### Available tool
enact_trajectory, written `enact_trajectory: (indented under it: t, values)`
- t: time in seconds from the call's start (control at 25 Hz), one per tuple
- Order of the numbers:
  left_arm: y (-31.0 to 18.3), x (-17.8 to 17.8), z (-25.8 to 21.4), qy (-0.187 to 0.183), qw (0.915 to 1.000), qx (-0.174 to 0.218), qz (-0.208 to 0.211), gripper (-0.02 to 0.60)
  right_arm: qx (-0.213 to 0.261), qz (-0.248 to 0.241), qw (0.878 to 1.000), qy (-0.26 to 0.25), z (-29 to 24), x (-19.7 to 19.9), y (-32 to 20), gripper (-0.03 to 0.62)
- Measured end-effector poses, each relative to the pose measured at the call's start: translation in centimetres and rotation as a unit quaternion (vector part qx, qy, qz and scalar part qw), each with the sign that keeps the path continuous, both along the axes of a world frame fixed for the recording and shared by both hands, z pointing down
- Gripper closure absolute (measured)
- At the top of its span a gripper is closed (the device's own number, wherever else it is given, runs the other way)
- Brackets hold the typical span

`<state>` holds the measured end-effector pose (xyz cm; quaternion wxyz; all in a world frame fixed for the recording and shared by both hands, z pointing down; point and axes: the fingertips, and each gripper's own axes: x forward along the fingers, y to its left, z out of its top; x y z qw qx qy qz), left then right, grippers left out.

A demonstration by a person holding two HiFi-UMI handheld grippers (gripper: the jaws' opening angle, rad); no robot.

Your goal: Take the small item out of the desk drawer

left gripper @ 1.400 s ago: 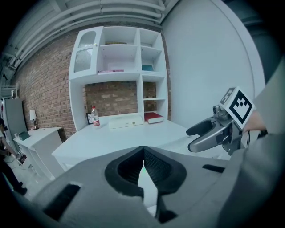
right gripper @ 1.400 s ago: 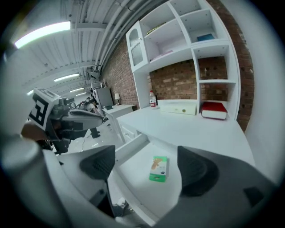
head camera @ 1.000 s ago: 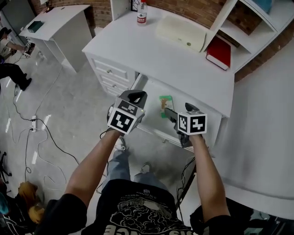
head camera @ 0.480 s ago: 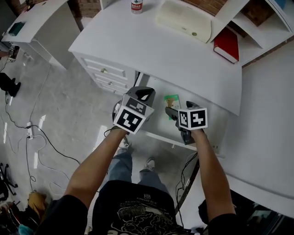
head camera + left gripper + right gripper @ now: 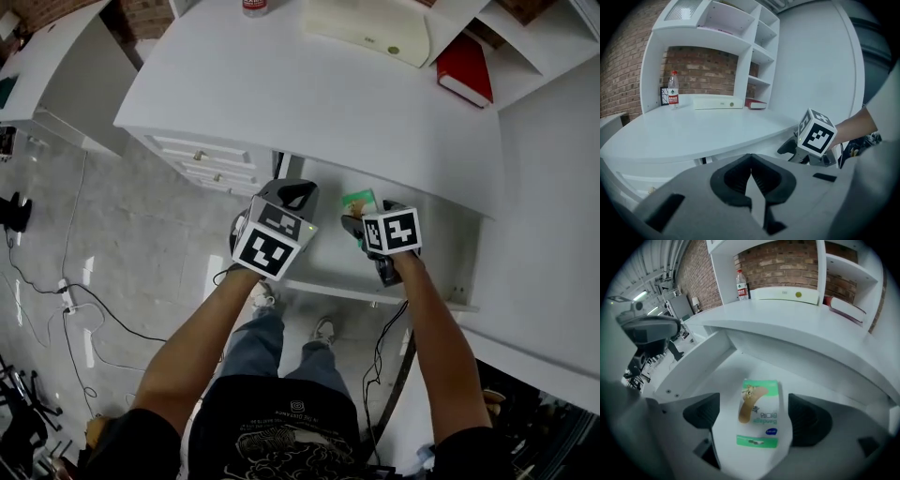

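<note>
The small item is a green and white bandage box (image 5: 758, 412) lying flat on the floor of the open desk drawer (image 5: 717, 376). My right gripper (image 5: 757, 417) is open and low over the drawer, with the box between its two dark pads (image 5: 702, 411); I cannot tell whether they touch it. In the head view the box (image 5: 358, 201) peeks out just beyond the right gripper (image 5: 356, 225), under the desk's edge. My left gripper (image 5: 292, 195) hovers at the drawer's left side, shut and holding nothing, with its jaws (image 5: 751, 176) pointing across the desktop.
On the white desktop (image 5: 281, 84) stand a water bottle (image 5: 672, 89), a long cream case (image 5: 370, 28) and a red book (image 5: 466, 67). A stack of small drawers (image 5: 202, 164) sits left of the open one. Cables (image 5: 75, 300) lie on the floor.
Both grippers have moved forward toward the desk. The right gripper has come down over the bandage box, which now lies between its jaws. The left gripper stays shut.
</note>
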<state>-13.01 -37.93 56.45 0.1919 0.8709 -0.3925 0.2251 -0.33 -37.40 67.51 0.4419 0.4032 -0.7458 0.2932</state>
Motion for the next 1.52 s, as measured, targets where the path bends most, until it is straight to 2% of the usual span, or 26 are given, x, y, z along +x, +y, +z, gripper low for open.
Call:
enact_trajectory:
  t: [0.4,0.56,0.76,0.88,1.04,1.52]
  values:
    - [-0.7,-0.2,1.7,-0.01,0.9985,-0.015,0.051,0.574,-0.025,0.02,0.999,0.038,3.2,0.3,-0.5,0.146]
    - [-1.1,0.2,1.9,-0.005,0.9981,-0.015,0.06,0.574,-0.038,0.025,0.998,0.051,4.0,0.8,-0.4,0.188]
    - [-1.7,0.0,1.6,-0.013,0.9975,-0.015,0.068,0.574,-0.044,0.028,0.998,0.044,4.1,0.8,-0.5,0.206]
    - [-1.8,0.2,1.3,-0.016,0.9972,-0.012,0.072,0.574,-0.04,0.028,0.998,0.042,4.0,0.8,-0.5,0.24]
    - [-1.7,0.7,1.2,-0.018,0.9969,-0.011,0.076,0.574,-0.043,0.027,0.998,0.036,3.8,1.0,-0.1,0.246]
    - [-0.8,3.6,-1.9,-0.017,0.9966,0.006,0.081,0.574,0.013,0.033,0.999,0.005,-1.9,2.8,1.1,0.246]
